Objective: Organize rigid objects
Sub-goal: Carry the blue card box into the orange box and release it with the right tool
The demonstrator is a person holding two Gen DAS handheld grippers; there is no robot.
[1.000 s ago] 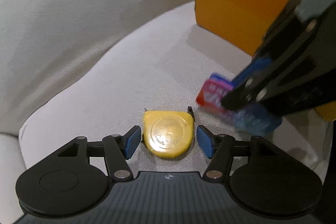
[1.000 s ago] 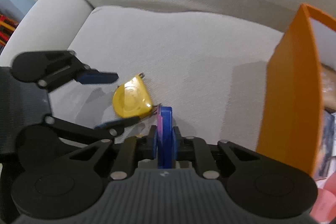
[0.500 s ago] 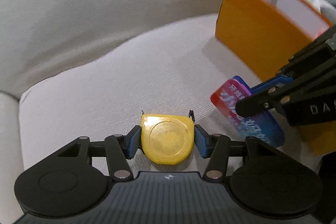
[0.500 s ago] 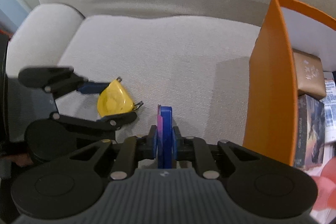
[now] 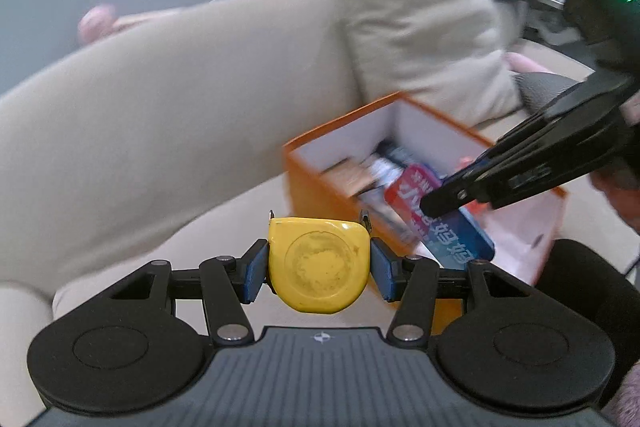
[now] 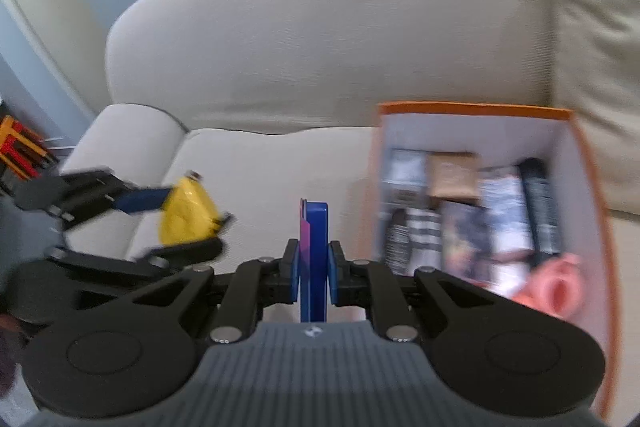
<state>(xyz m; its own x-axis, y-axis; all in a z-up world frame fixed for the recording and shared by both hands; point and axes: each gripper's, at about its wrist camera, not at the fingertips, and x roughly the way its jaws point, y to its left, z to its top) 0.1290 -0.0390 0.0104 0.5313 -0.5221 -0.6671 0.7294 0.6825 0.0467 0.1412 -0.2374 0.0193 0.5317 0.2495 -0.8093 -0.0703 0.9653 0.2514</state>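
**Sofa cleared, both pieces airborne toward the orange box**

Sofa cushions now lie bare below both hands; a second ago the two items sat on the seat, well left of the orange box. That box, already holding books and packets, is the landmark: its open top now shows in both wrist views, where earlier only its side wall did.

Left gripper, whose jaws have just been closing, now clamps the yellow tape measure at half span, lifted clear of the seat, left of the box.

Right gripper, nearly shut, pinches the thin blue card pack on edge, near the box's left wall.

Judged from this, picking is done; dropping both in the box remains.
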